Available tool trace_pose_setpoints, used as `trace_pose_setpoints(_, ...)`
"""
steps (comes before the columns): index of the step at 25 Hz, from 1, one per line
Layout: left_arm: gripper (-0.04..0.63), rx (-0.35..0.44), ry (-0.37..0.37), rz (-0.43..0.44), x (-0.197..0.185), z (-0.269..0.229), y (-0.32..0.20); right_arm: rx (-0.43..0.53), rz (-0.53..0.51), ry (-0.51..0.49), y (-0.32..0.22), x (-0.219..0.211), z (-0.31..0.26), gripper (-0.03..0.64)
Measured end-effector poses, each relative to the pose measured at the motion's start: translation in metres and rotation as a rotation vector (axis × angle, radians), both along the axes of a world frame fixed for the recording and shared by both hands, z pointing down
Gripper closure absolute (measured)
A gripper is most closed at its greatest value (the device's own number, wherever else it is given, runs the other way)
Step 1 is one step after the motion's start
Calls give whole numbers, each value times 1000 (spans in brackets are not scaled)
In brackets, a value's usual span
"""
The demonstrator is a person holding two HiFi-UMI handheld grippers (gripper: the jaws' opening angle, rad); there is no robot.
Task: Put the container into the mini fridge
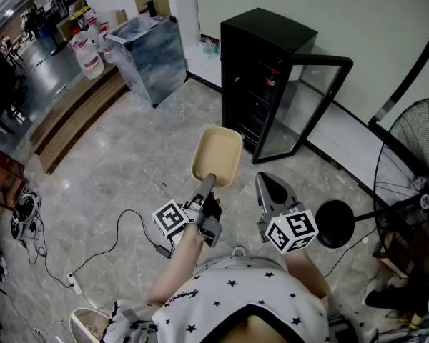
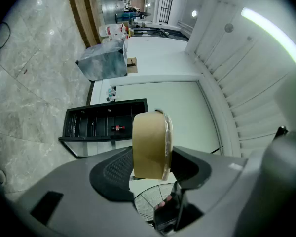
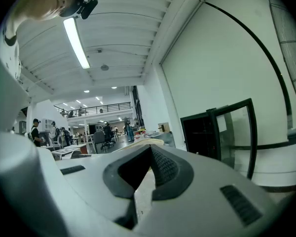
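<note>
- Left gripper (image 1: pixel 206 182) is clamped on the beige container (image 1: pixel 218 154), one pad on each face of it near its edge.
- In the left gripper view the container is seen edge-on, upright between the two pads, with a clear rim on its right side.
- The container is up in the air over the marble floor (image 1: pixel 129 163), carried out ahead of the person.
- It is short of the mini fridge (image 1: pixel 261 48) and not touching it.
- The mini fridge is black and stands against the wall. Its glass door (image 1: pixel 307 106) is swung wide open.
- Dark shelves show inside. A small bottle (image 2: pixel 117 128) with a red label lies on one shelf.
- Right gripper (image 1: pixel 269 184) is closed, its tips meet, and nothing is between them.
- The right gripper is held just right of the left one and also points towards the fridge.
- A marker cube (image 1: pixel 171 220) shows on the left gripper and another marker cube (image 1: pixel 292 231) on the right gripper.
- A standing fan (image 1: pixel 415 163) is at far right, well apart from the fridge.
- A marbled box (image 1: pixel 146 52) stands left of the fridge.
- A cable (image 1: pixel 107 249) trails across the floor.
</note>
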State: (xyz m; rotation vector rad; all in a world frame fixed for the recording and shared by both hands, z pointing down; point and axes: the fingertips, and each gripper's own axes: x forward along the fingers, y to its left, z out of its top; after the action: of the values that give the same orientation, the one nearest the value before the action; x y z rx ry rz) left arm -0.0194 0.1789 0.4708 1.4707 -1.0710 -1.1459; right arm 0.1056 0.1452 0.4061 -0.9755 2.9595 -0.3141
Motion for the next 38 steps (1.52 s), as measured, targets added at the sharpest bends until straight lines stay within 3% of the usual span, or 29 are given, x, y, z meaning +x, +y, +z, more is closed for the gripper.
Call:
trace_pose_setpoints(12,364,4,2,-14,-2,1,14,15,-11,9,18,4,-3,624)
trace_pose_setpoints(38,364,6,3,-64,30,2,-19,-9,-81,9,-16,29,10,624)
